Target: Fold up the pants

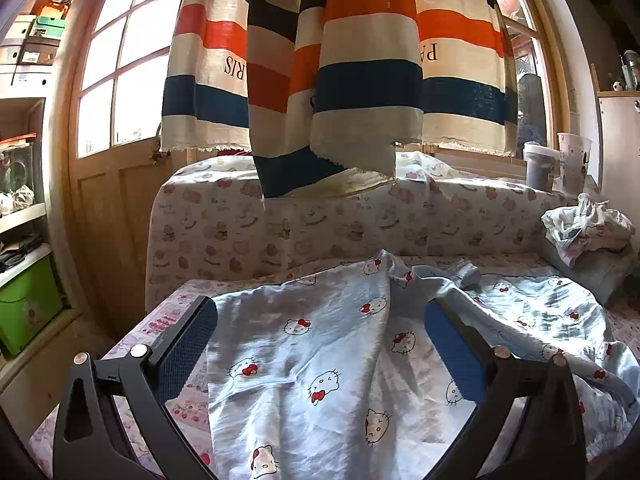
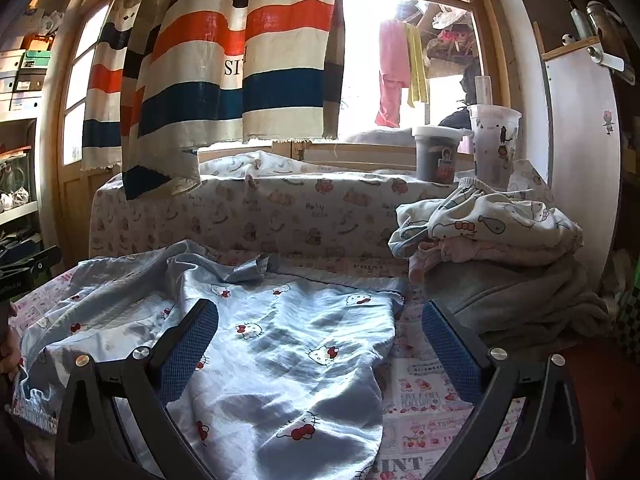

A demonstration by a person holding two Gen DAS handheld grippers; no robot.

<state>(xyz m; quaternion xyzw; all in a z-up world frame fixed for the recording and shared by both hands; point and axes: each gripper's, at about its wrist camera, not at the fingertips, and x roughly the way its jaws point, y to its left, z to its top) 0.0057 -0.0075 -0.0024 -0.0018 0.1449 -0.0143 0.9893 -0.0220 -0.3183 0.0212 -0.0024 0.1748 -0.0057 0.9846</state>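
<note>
The left gripper (image 1: pixel 320 344) has a black frame of two angled arms, each cut with a long triangular slot near its base. Round silver screws (image 1: pixel 138 350) sit at the joints, two on each side. Its fingers (image 1: pixel 184 354) carry blue pads with a fine woven-mesh texture on the inner faces. The right gripper (image 2: pixel 320 342) is built the same: black slotted arms, silver screws (image 2: pixel 498 354) at the pivots, and blue textured pads (image 2: pixel 450 346) lining both fingers.
</note>
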